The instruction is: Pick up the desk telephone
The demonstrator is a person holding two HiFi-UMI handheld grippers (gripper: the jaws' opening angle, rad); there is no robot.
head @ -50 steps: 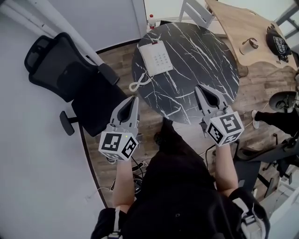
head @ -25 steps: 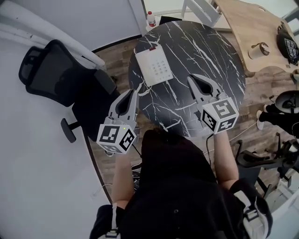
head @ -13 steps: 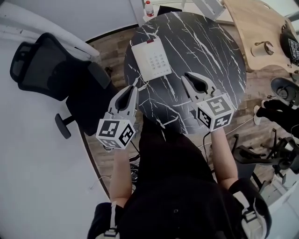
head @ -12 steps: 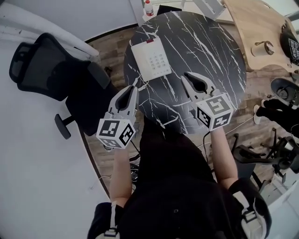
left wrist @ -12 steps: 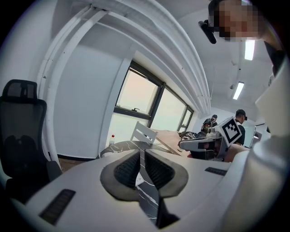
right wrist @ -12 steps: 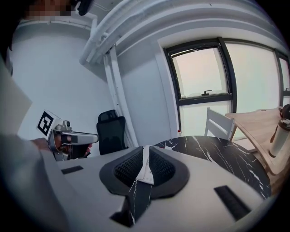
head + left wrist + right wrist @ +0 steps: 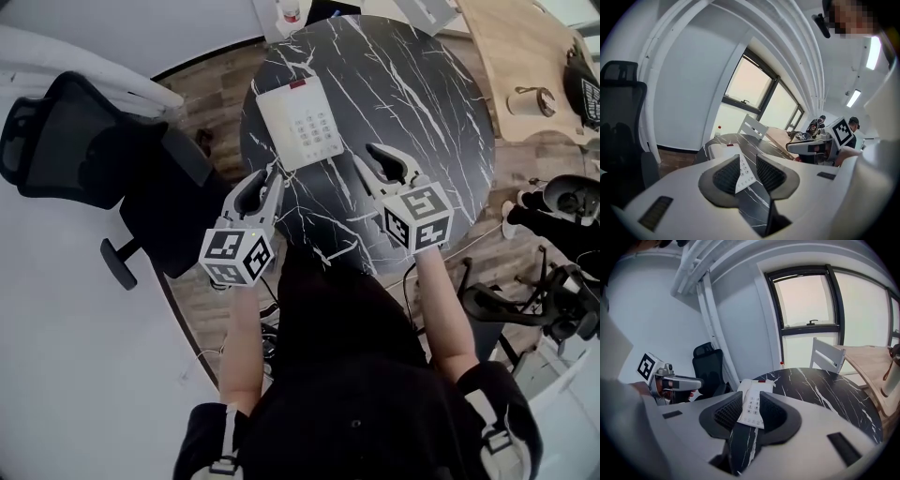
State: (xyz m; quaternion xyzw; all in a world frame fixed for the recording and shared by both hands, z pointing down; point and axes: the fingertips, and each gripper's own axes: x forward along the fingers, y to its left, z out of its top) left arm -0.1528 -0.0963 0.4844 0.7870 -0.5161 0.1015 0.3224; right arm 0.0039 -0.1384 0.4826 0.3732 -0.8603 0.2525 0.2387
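Observation:
The white desk telephone [image 7: 298, 120] lies flat on the left part of the round black marble table [image 7: 422, 103], keypad up. My left gripper [image 7: 269, 178] hovers at the table's near-left edge, just short of the phone's near corner. Near the phone's right corner, my right gripper [image 7: 368, 156] hangs over the tabletop. Both pairs of jaws have just been opening and stand a little apart with nothing between them. In the left gripper view the phone [image 7: 720, 149] shows beyond the left gripper [image 7: 749, 171]. In the right gripper view the telephone [image 7: 754, 401] lies ahead of the right gripper [image 7: 751, 409].
A black office chair [image 7: 103, 159] stands left of the table, close to my left arm. A wooden table [image 7: 516, 47] with a cup [image 7: 530, 101] is at the upper right. A bottle [image 7: 289, 11] stands beyond the table's far edge, a white chair [image 7: 827, 356] behind it.
Both grippers have come down and forward toward the telephone. Their jaws, shut before, now stand slightly apart.

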